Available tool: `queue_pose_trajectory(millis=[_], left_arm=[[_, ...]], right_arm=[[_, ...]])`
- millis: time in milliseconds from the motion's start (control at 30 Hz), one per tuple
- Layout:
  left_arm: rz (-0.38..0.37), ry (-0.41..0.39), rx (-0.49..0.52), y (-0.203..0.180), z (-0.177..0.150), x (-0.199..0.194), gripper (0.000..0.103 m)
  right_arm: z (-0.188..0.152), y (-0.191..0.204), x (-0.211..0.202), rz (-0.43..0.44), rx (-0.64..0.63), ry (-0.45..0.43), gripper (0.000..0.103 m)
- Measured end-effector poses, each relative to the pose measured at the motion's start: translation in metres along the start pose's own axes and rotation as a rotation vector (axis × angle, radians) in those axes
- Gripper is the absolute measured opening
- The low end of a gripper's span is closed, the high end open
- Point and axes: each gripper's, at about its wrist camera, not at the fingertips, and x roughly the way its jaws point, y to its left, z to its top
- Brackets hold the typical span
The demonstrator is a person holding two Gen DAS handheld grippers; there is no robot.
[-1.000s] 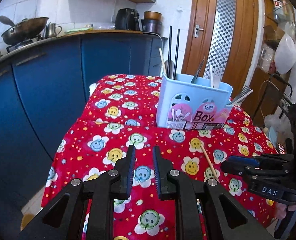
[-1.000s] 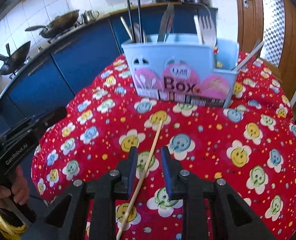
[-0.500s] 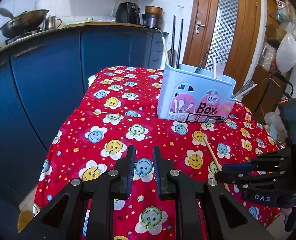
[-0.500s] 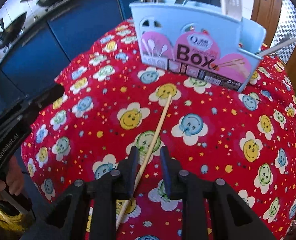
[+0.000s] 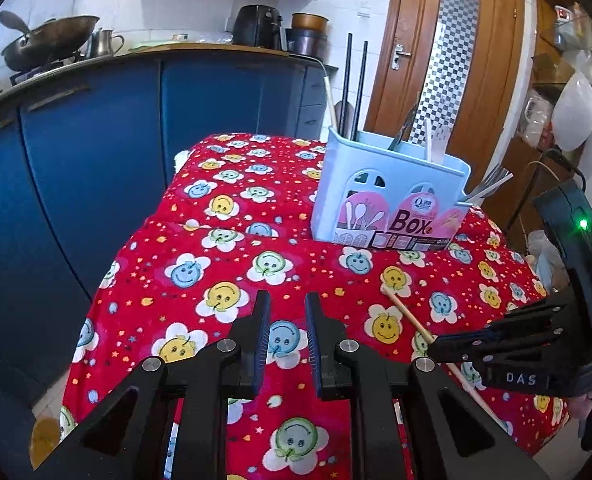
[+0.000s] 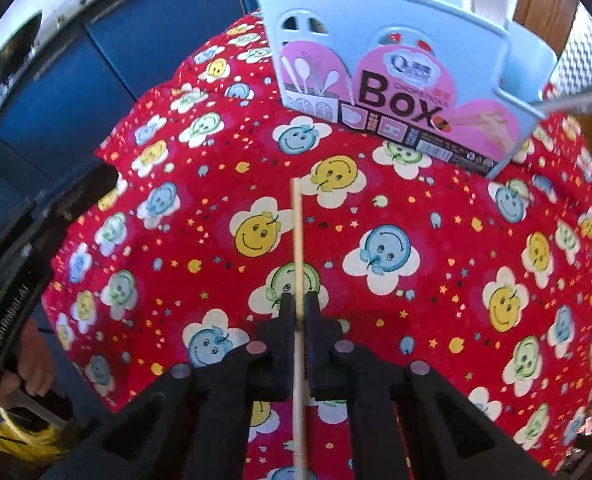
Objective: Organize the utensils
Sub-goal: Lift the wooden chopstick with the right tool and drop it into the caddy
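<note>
The right tongs [image 6: 299,312] point steeply down at the worktop [image 6: 435,300] and are closed on a single wooden chopstick [image 6: 297,240], pinching it partway along its length; the far tip reaches toward the blue box [image 6: 375,52], the near end runs back under the tongs. The chopstick seems to lie on the red cloth, not yet lifted. The left tongs [image 5: 286,336] hang above the cloth to the side, narrowly parted with nothing between them. The box stands near the far edge, already holding black chopsticks [image 5: 353,88], a fork [image 5: 439,140] and other cutlery, with more handles poking out of its right side. The main risk, as I judge it, is the thin round stick rolling or pivoting in the pads: gripped off its middle, the long free end may droop or swing on the lift. The soft, rumpled cloth may also be caught between the pads and dragged up with it. At the box, the crowded handles could deflect the tip, so it lands in the wrong compartment or knocks against the rim and slips out. A tilted approach might also nudge the light box.
</note>
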Motion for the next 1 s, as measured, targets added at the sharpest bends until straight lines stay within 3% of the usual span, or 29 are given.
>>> queue_pose_trajectory(millis=[133, 267, 633, 1000], left_arm=[[-0.005, -0.001, 0.005, -0.005, 0.002, 0.001, 0.017], [-0.013, 0.000, -0.002, -0.008, 0.005, 0.003, 0.017], [-0.031, -0.007, 0.012, -0.030, 0.018, 0.012, 0.017], [-0.045, -0.032, 0.028, -0.050, 0.037, 0.022, 0.017]], right_arm=[[-0.010, -0.014, -0.014, 0.084, 0.052, -0.065, 0.006], [-0.021, -0.029, -0.042, 0.135, 0.093, -0.199, 0.006], [-0.013, -0.061, -0.109, 0.057, 0.131, -0.622, 0.006], [0.023, -0.082, -0.118, -0.032, 0.139, -0.855, 0.006]])
